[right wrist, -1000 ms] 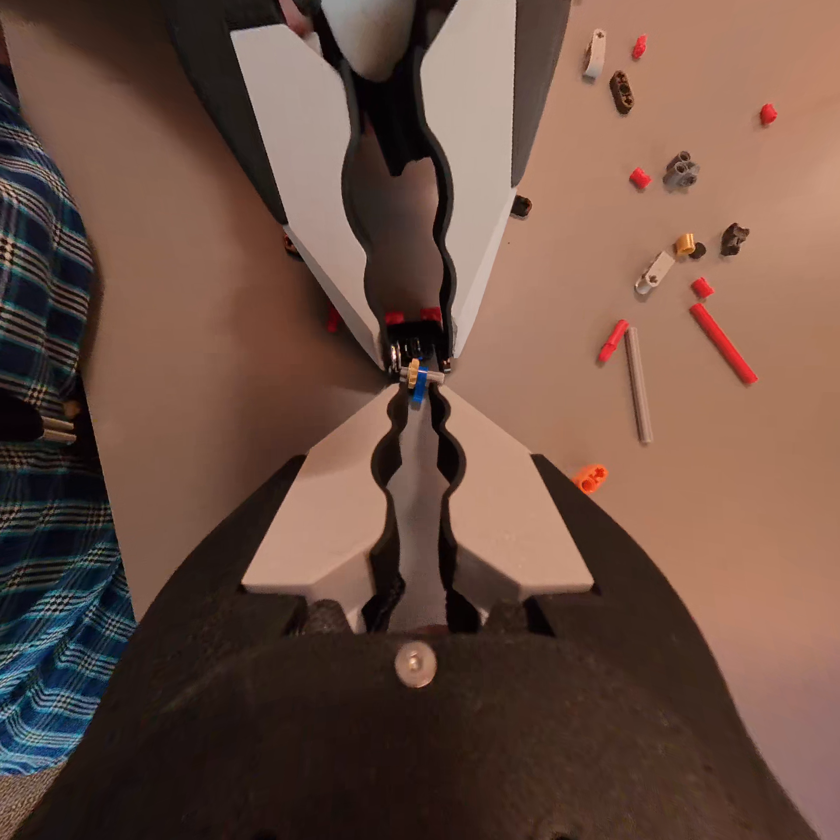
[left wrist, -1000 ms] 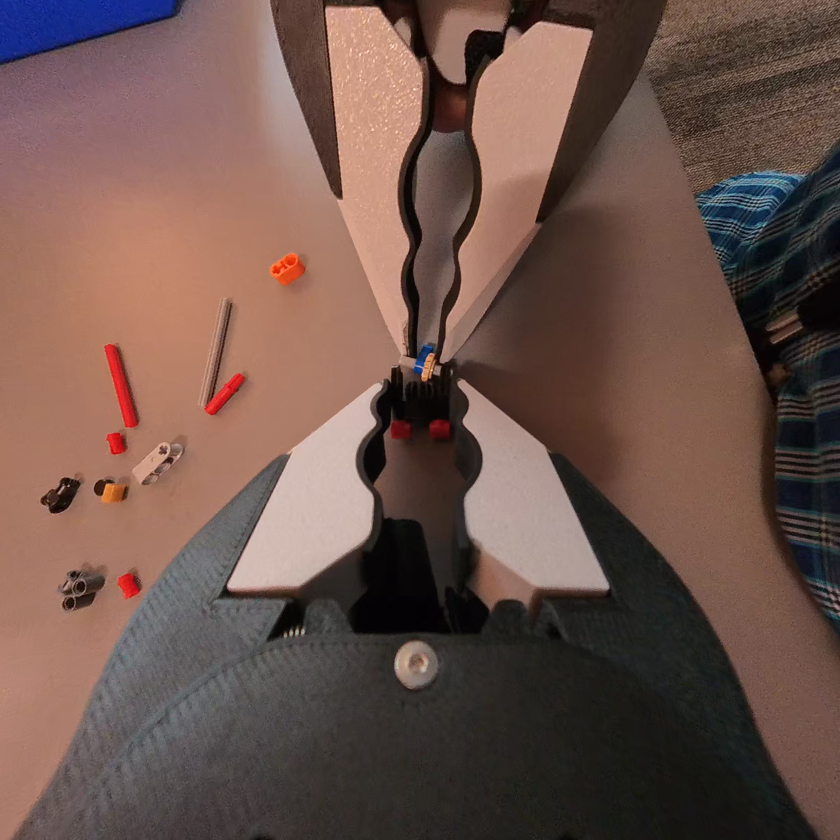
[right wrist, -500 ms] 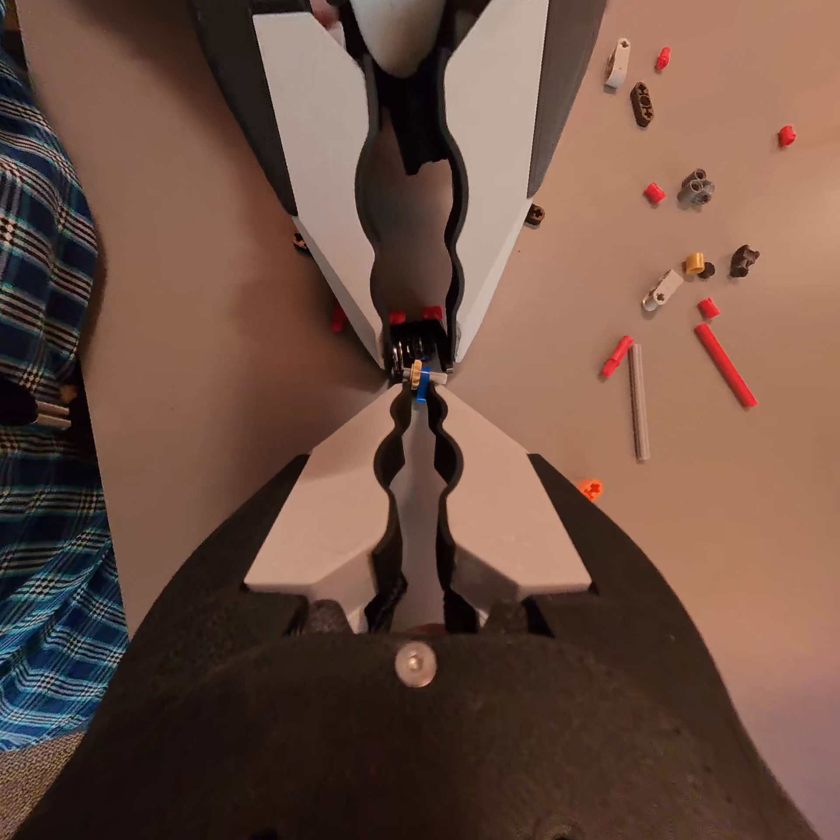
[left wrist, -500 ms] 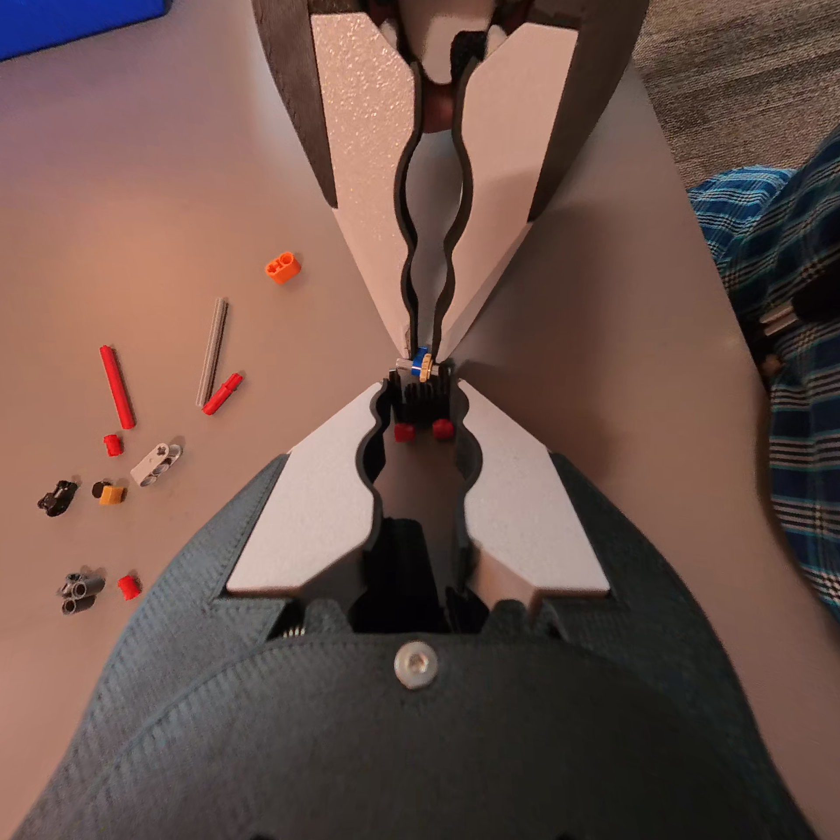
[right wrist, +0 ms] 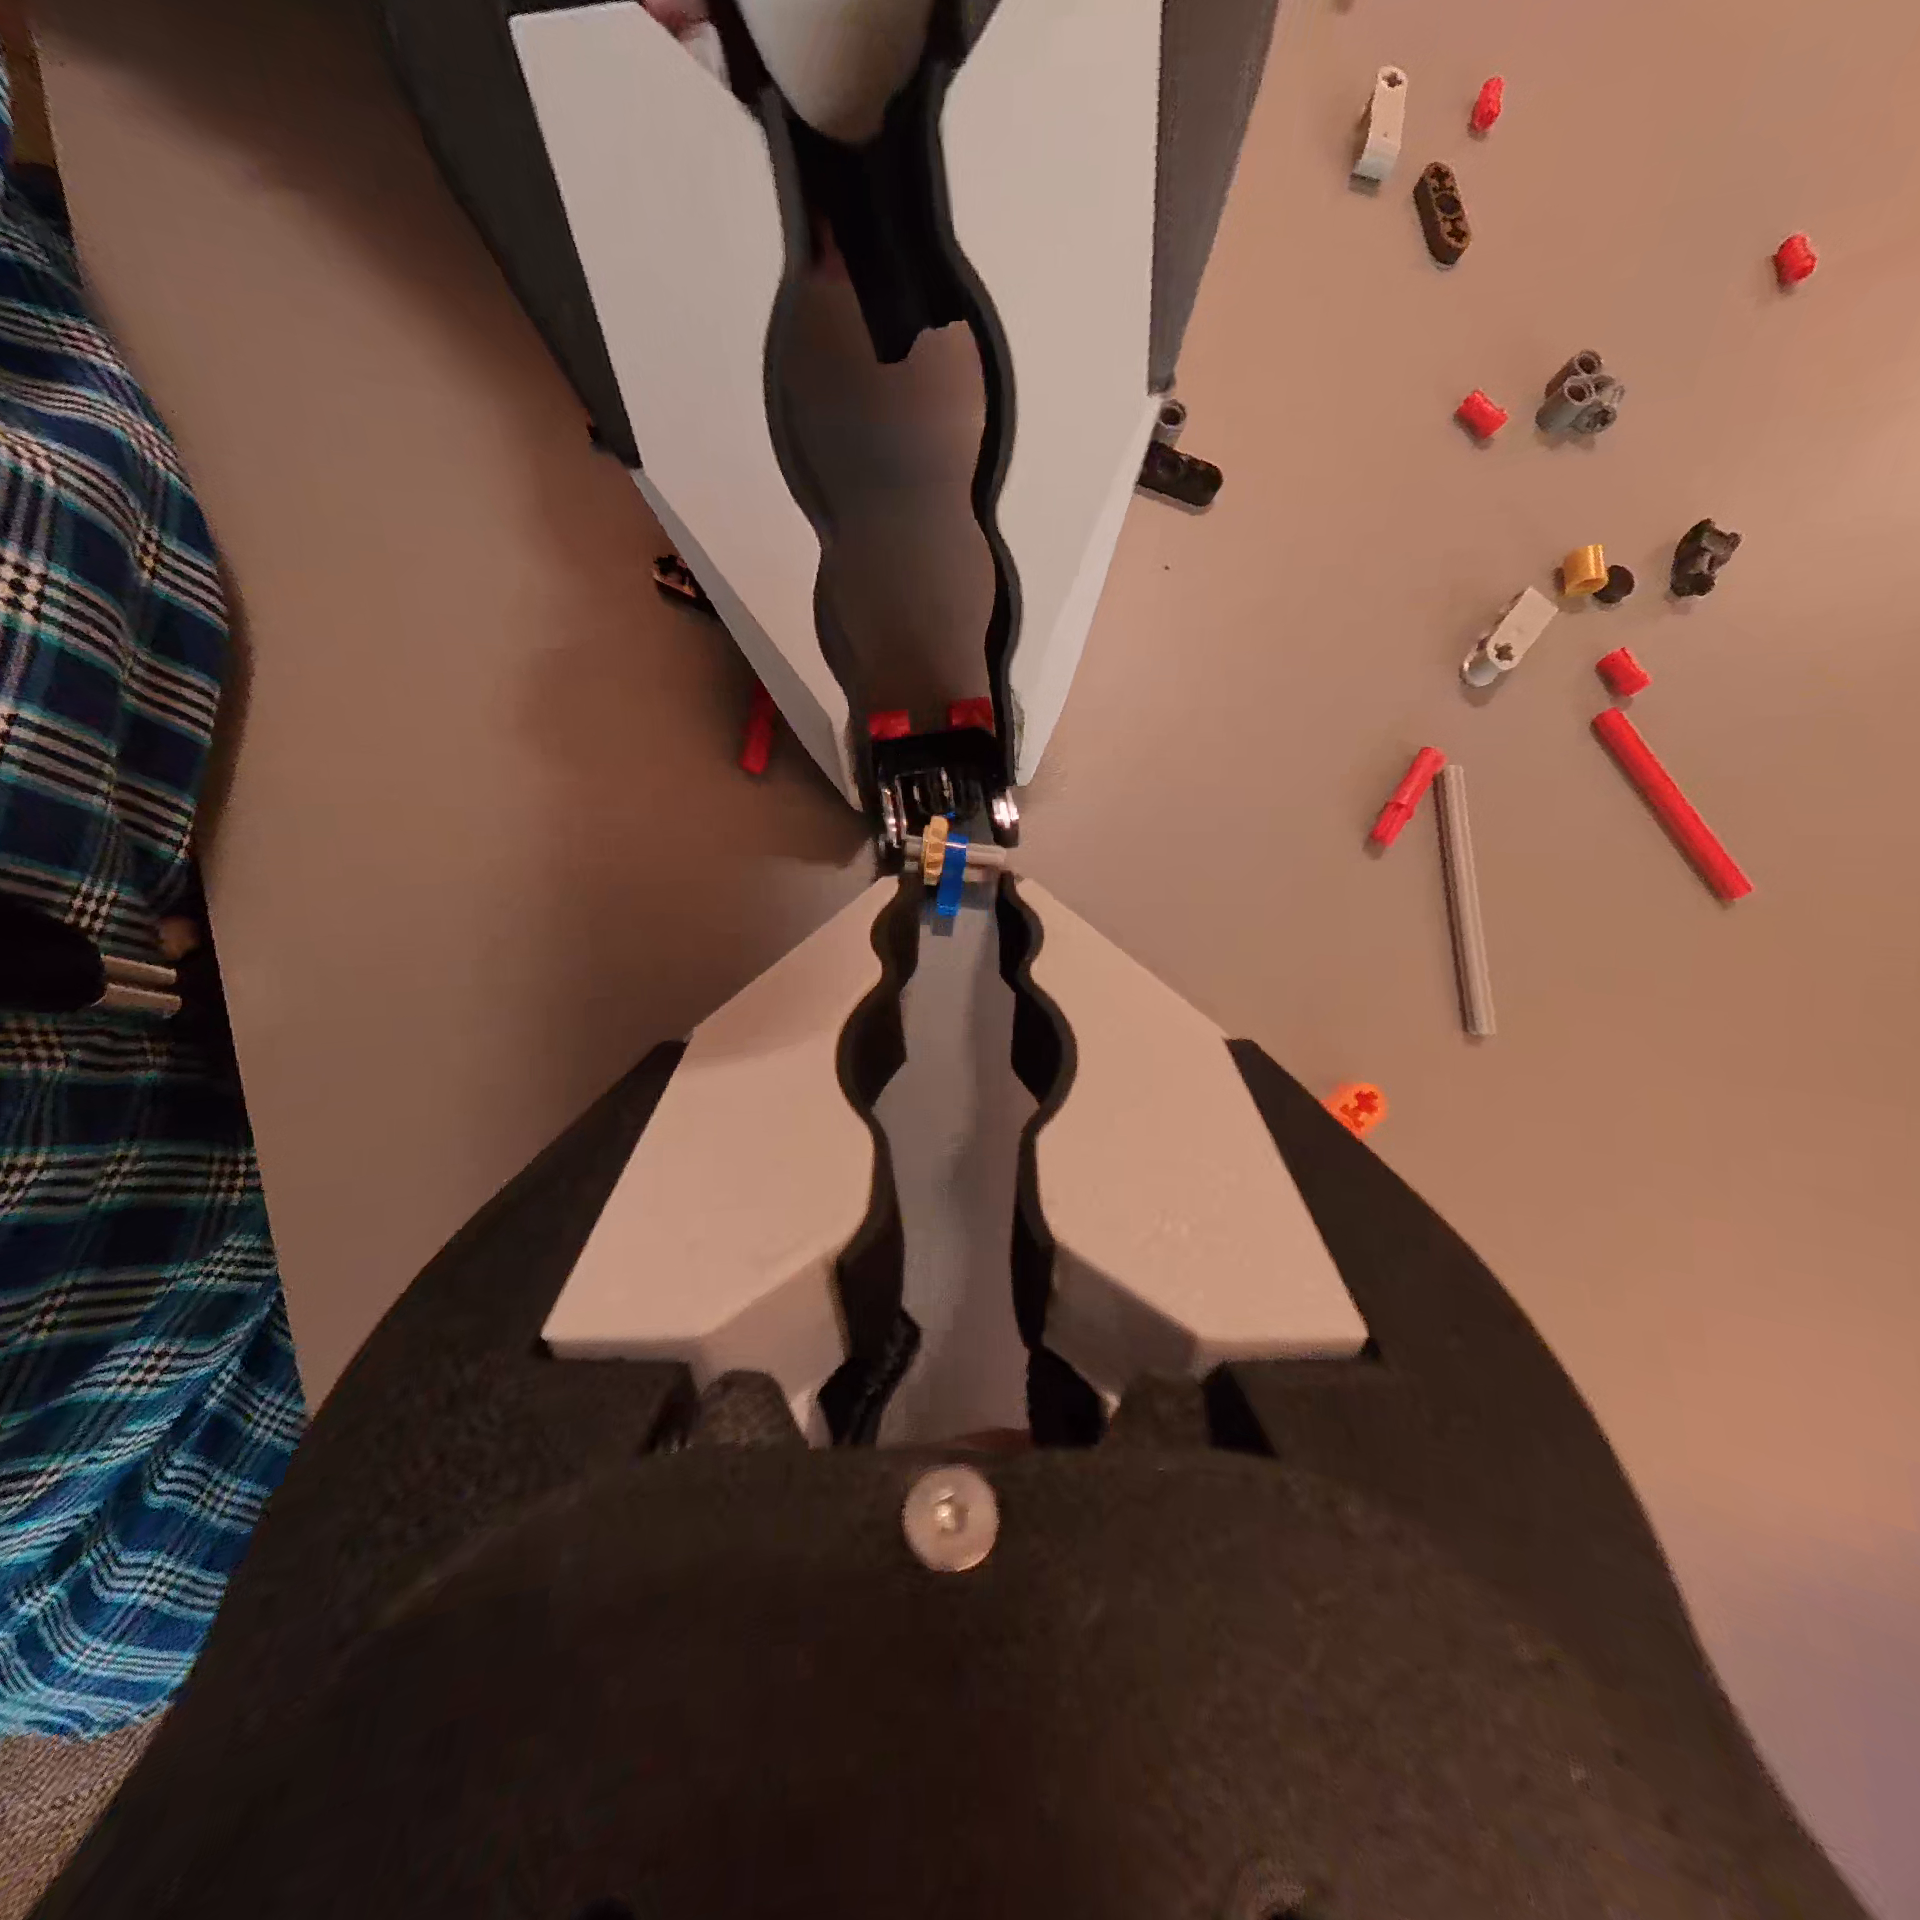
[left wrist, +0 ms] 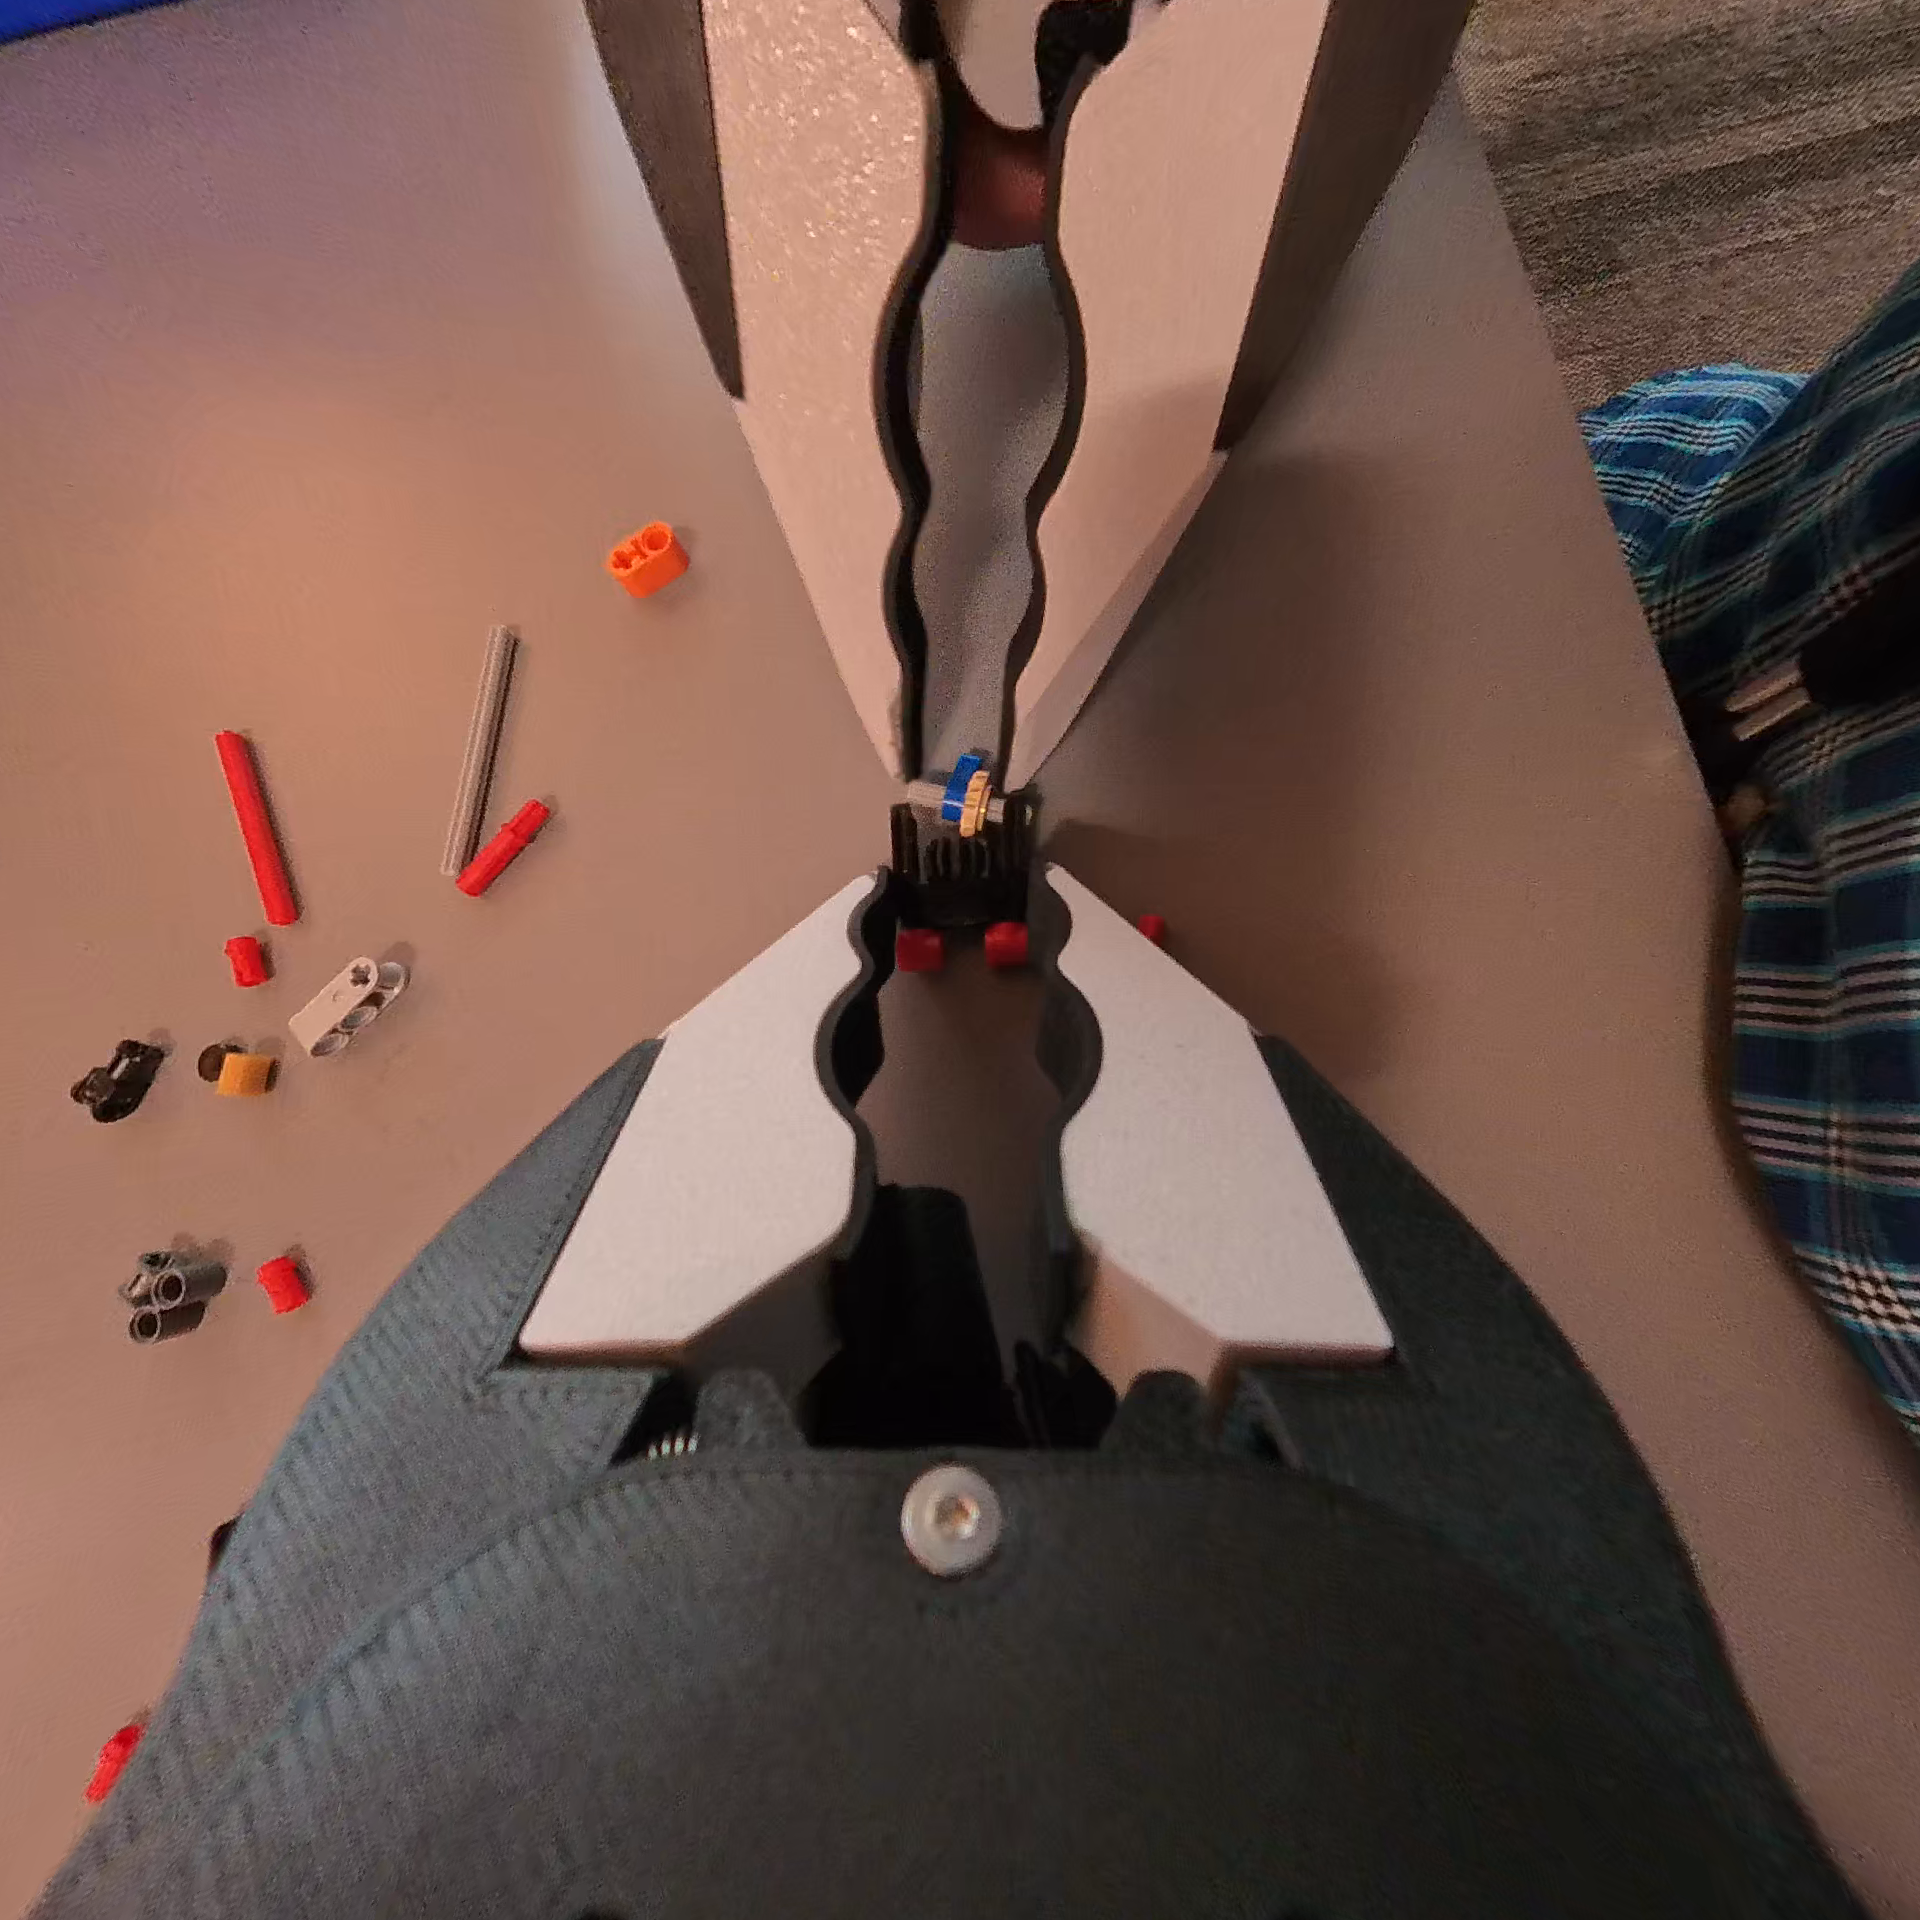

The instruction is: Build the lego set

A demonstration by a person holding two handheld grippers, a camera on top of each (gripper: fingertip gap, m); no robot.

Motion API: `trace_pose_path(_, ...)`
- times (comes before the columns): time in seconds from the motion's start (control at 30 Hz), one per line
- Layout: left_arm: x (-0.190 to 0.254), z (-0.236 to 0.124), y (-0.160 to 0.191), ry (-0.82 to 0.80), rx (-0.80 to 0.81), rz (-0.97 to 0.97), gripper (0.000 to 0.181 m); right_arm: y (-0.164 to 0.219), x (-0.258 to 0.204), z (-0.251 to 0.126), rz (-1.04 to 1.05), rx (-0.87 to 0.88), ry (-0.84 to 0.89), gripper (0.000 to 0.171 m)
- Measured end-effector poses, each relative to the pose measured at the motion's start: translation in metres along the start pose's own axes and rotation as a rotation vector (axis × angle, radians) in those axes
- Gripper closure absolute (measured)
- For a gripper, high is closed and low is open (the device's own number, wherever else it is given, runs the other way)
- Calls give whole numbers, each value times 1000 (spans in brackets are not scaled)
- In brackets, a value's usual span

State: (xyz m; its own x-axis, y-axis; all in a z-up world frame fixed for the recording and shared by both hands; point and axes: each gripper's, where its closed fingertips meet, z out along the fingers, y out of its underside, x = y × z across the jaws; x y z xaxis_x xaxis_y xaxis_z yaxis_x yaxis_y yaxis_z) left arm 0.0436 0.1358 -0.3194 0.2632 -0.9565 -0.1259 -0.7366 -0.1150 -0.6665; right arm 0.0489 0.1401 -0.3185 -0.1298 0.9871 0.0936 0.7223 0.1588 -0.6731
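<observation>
The left tongs (left wrist: pixel 961 883) are closed on a small black lego assembly (left wrist: pixel 961 868), gripping it by its sides at the very tips; two red pins (left wrist: pixel 961 948) stick out of the assembly's near side, between the fingers. The right tongs (right wrist: pixel 948 883) meet them tip to tip from the opposite side, narrowed to a slim gap around a short grey axle (right wrist: pixel 951 850) that carries a tan gear (right wrist: pixel 937 847) and a blue piece (right wrist: pixel 948 883). The axle lies crosswise against the open end of the black assembly, touching it; whether it is seated in the holes I cannot tell.

Both tools hang above a tan counter (left wrist: pixel 364 312), and the held parts are off its surface. Loose pieces lie scattered on the counter to the left tongs' left: an orange connector (left wrist: pixel 646 559), a long grey axle (left wrist: pixel 480 748) with a short red pin (left wrist: pixel 503 846) touching its near end, a long red axle (left wrist: pixel 256 827), a light grey beam (left wrist: pixel 348 1006), a yellow bush (left wrist: pixel 244 1070), a black connector (left wrist: pixel 116 1081), a dark grey connector (left wrist: pixel 166 1294) and red bushes (left wrist: pixel 283 1283) near it.

A blue plaid sleeve (right wrist: pixel 114 1039) shows at the counter's edge
</observation>
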Motion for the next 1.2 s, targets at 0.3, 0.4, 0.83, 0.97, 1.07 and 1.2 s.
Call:
trace_pose_path(0.3,0,0,0,-10,-1,13,158,-2,0,2,24,22,9,160)
trace_pose_path(0.4,-1,1,0,-14,3,12,158,-2,0,2,23,9,15,160)
trace_pose_path(0.83,-1,1,-1,-37,2,38,158,-2,-1,3,-91,-67,22,161)
trace_pose_path(0.97,-2,1,-1,-53,4,36,158,-3,-2,4,-130,-89,11,162)
trace_pose_path(1.07,-2,1,0,-58,6,33,158,-3,-2,4,-149,-95,1,162)
trace_pose_path(1.2,-2,2,0,-59,5,36,158,-3,-3,4,-169,-120,-1,163)
